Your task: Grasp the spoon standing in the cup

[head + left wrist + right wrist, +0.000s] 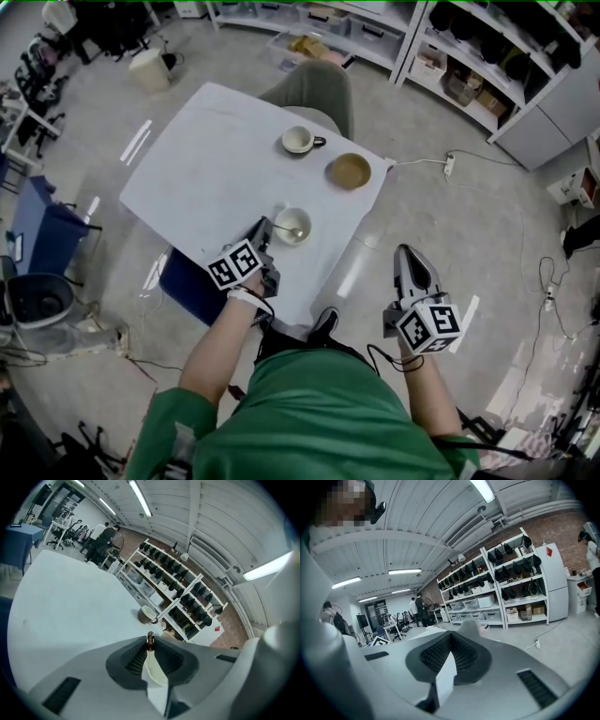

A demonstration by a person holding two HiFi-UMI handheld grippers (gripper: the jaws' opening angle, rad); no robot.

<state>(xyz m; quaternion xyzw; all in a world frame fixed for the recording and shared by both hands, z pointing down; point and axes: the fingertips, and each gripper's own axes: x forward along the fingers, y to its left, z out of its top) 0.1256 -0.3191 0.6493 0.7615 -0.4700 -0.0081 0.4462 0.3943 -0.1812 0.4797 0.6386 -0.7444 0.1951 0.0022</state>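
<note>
A small white cup [303, 218] stands near the front edge of the white table [206, 169], and a spoon [287, 230] leans in it with its handle toward the left. My left gripper [267, 232] is at the cup's left side, level with that handle. In the left gripper view the jaws are drawn together on the spoon's brown handle tip [150, 641], and the cup itself is hidden under the left gripper [150, 645]. My right gripper [406, 253] hangs off the table over the floor. Its jaws [450, 637] are shut with nothing between them.
A white mug [300, 141] and a brown bowl [349, 171] sit at the table's far side. A grey chair [314, 89] stands behind the table, with shelving [487, 56] beyond it. A blue box [187, 281] sits under the table's front-left edge. Cables run over the floor to the right.
</note>
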